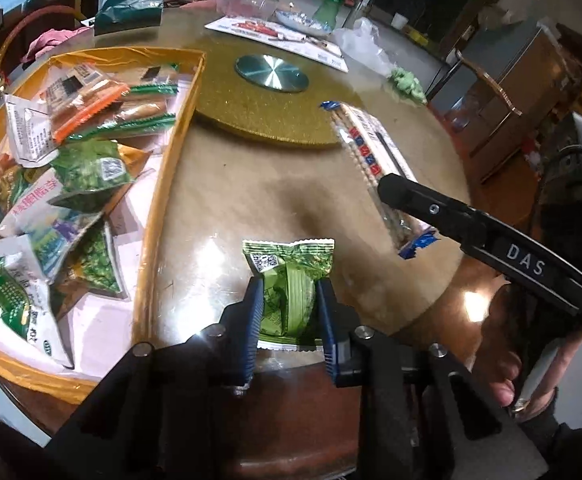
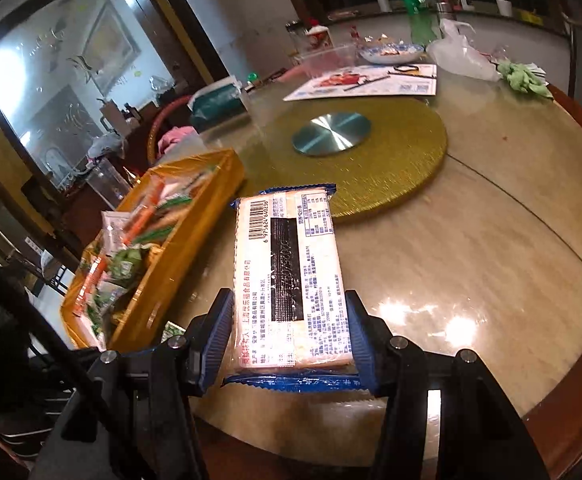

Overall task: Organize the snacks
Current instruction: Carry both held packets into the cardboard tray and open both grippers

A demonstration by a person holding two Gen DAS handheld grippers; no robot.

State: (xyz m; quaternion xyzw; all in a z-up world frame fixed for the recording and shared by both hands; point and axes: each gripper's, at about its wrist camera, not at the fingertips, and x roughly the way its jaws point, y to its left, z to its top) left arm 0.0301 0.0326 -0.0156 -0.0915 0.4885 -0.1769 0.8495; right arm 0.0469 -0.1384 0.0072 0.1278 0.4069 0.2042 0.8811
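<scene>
A small green snack packet (image 1: 287, 264) sits just above the marble tabletop (image 1: 243, 200), and my left gripper (image 1: 289, 284) is shut on it, its blue pads pressing both sides. A long cracker pack with blue ends (image 2: 287, 248) is lifted over the table, and my right gripper (image 2: 288, 298) is shut on its near end. In the left wrist view the same cracker pack (image 1: 365, 148) tilts in the air to the right, pinched by a black finger (image 1: 399, 194). A yellow tray (image 1: 171, 152) holding several snack packets lies at the left; its wall (image 2: 179, 248) also shows in the right wrist view.
A gold turntable (image 1: 251, 112) with a metal hub fills the table's centre. Behind it stand a green bottle (image 1: 333, 0), a dish, a leaflet and a plastic bag (image 1: 363, 44). A person's hand (image 1: 503, 360) holds the right gripper. The table edge runs close by.
</scene>
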